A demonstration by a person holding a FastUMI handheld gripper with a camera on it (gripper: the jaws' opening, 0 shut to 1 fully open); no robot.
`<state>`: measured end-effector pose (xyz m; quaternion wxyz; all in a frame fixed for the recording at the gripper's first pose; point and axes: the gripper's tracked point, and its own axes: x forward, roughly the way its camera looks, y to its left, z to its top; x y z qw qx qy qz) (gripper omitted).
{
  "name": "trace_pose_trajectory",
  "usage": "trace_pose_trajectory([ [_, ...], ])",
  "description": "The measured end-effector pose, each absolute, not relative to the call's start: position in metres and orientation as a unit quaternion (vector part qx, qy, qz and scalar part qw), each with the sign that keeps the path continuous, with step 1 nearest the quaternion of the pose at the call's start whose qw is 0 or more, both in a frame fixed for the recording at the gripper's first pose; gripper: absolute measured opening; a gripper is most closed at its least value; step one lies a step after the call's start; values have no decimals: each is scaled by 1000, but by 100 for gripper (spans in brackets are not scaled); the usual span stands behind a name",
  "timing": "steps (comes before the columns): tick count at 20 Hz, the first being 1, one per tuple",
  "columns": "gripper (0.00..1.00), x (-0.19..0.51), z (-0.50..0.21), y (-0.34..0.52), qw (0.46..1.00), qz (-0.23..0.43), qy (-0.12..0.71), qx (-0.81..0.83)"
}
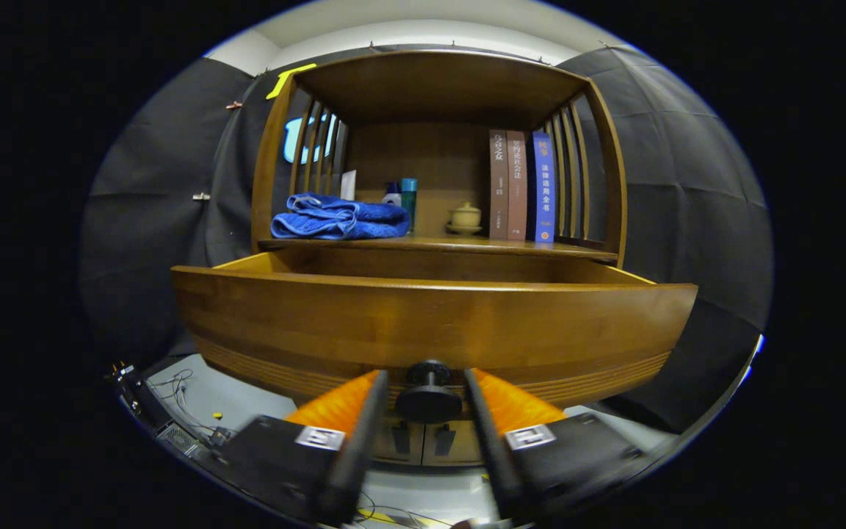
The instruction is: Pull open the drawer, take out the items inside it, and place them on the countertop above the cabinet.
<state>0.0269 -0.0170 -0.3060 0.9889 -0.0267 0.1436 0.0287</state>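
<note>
The brown wooden drawer (pixel 434 323) stands pulled open just ahead of the claw (pixel 427 386), its dark round knob (pixel 428 393) between the fingers.

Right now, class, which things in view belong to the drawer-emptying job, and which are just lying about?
Job:
wooden drawer, pulled out
black round drawer knob, between the tongs; contact unclear
wooden countertop

Lying about:
folded blue towel
small beige lidded pot
three upright books
teal bottle

The gripper (pixel 427 393) has two long flat fingers (pixel 353 433) on blocky housings, each housing carrying a small square patterned marker (pixel 319 438).
</note>
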Motion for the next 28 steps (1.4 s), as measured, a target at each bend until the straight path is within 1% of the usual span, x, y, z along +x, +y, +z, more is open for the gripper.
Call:
trace_pose_trajectory([
  [2,98,16,-296,-23,987,31,152,-50],
  [4,99,4,-274,-21,986,47,150,-46],
  [6,99,-6,-240,-11,986,78,145,-11],
  [8,98,-9,-204,-9,983,98,158,11],
  [11,98,13,-148,-23,983,85,161,-1],
  [16,98,77,-109,-20,973,83,217,1],
  [20,98,134,-142,-21,948,69,310,6],
  [22,98,155,-176,-25,931,61,359,-14],
  [25,99,168,-234,-29,894,57,444,-22],
  [28,98,182,-286,-36,869,34,493,-16],
])
